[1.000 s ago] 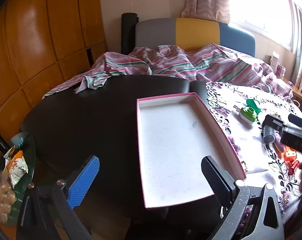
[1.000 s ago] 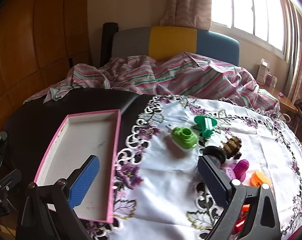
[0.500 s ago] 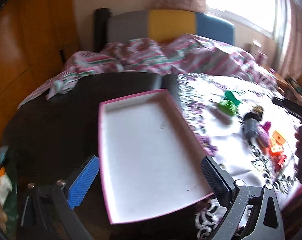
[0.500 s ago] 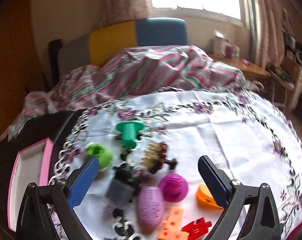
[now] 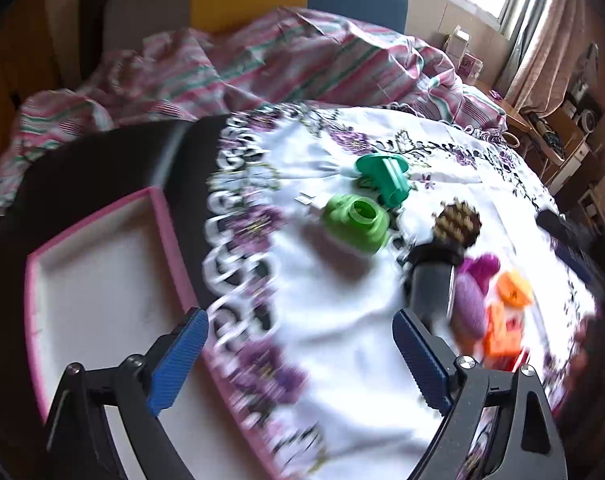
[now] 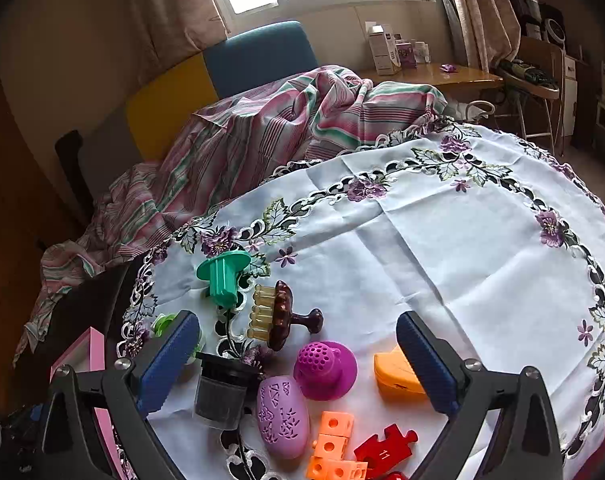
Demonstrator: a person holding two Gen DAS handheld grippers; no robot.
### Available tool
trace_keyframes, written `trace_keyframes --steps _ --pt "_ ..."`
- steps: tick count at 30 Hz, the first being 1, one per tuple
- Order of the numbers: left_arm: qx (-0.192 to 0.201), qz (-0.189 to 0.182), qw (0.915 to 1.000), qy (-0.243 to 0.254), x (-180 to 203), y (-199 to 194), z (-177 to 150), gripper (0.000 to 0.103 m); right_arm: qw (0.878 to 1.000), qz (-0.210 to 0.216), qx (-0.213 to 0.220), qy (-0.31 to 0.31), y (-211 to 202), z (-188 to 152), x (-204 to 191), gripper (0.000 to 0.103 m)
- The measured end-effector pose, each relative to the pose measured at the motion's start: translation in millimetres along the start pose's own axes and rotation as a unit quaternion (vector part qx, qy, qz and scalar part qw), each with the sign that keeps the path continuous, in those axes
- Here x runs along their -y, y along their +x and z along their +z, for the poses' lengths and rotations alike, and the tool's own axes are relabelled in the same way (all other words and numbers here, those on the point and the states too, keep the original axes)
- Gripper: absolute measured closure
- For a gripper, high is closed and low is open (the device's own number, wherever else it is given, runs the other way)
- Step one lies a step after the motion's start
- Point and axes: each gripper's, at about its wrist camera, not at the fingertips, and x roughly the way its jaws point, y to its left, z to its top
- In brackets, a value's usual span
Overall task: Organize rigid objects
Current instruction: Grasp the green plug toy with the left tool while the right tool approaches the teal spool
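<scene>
Small rigid objects lie on the embroidered white tablecloth (image 6: 442,232). In the right wrist view: a teal plug (image 6: 222,276), a brown bristle brush (image 6: 278,316), a magenta perforated cone (image 6: 324,368), a lilac oval (image 6: 282,416), a black cup (image 6: 222,392), an orange wedge (image 6: 396,378), orange cubes (image 6: 334,440) and a red puzzle piece (image 6: 384,450). My right gripper (image 6: 298,364) is open above them. My left gripper (image 5: 298,360) is open over the cloth, right of the pink-rimmed tray (image 5: 98,292). A green ring piece (image 5: 354,222) and the teal plug (image 5: 384,174) lie ahead of it.
A striped blanket (image 6: 262,132) covers the bed behind the table. The headboard (image 6: 258,56) is yellow and blue. A wooden side table (image 6: 434,74) with boxes stands at the back right. The dark tabletop (image 5: 102,172) shows left of the cloth.
Both grippers have swung to the right. The left view moved from over the tray to the cloth and objects. The right view moved from the tray edge to above the objects.
</scene>
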Motion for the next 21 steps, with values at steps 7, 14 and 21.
trace_keyframes --steps 7,14,21 --pt "-0.043 -0.031 0.9977 -0.042 21 61 45 0.013 1.0 0.011 -0.002 -0.002 1 1 -1 0.002" --pt "-0.089 -0.034 0.9884 -0.119 16 105 67 0.011 1.0 0.021 -0.007 -0.001 3 0 -3 0.002" --pt "-0.1 -0.011 0.9895 -0.103 29 123 71 0.034 1.0 0.021 -0.014 -0.006 5 -1 -6 0.002"
